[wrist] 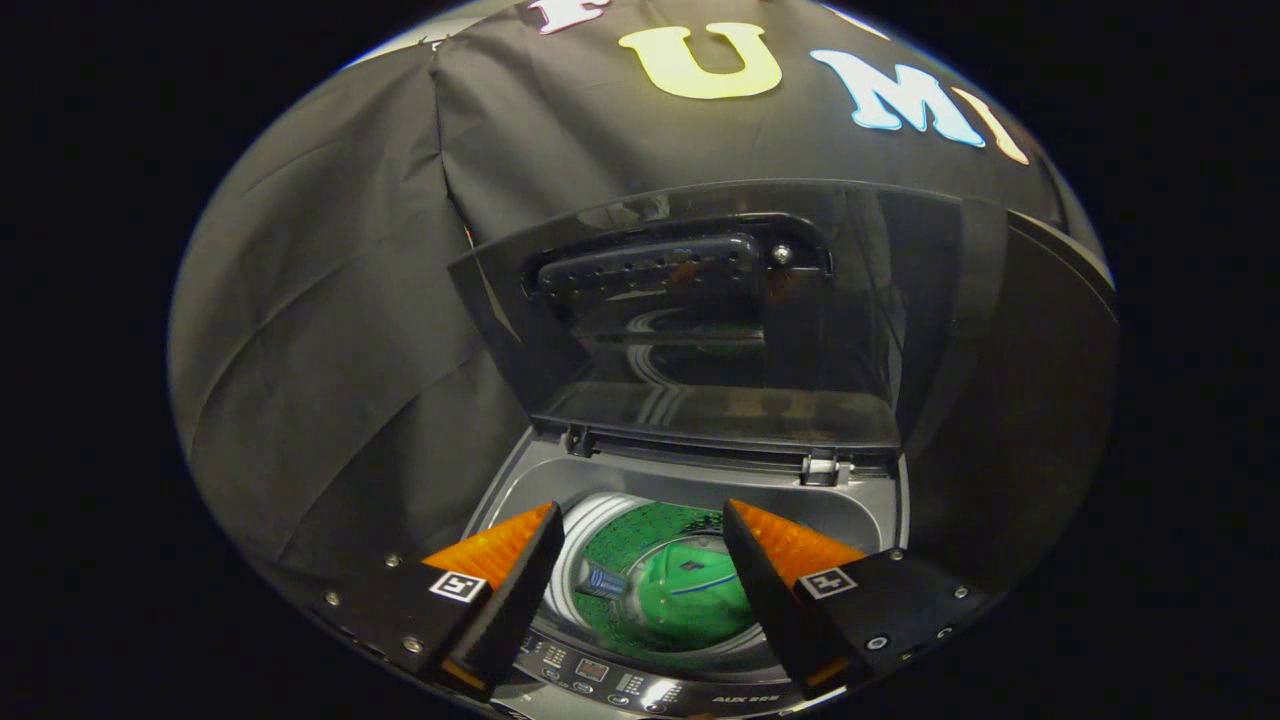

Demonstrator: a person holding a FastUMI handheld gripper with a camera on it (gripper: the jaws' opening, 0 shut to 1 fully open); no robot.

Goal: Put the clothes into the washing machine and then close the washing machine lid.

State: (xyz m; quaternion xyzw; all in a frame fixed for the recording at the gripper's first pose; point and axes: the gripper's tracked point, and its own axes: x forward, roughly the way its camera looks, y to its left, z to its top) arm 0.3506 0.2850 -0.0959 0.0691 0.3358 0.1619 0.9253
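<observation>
A small grey top-loading washing machine (700, 475) stands below me with its tinted see-through lid (720, 320) raised upright at the back. A green garment (690, 590) with a blue stripe lies inside the round drum. My gripper (640, 545) hovers above the drum mouth, open, with nothing between its fingers. The garment shows in the gap between the two fingers, well below them.
The machine's control panel (600, 675) runs along its front edge, just under my fingers. A dark handle piece (660, 270) sits on the inner face of the lid. Black cloth walls surround the machine on the left, back and right.
</observation>
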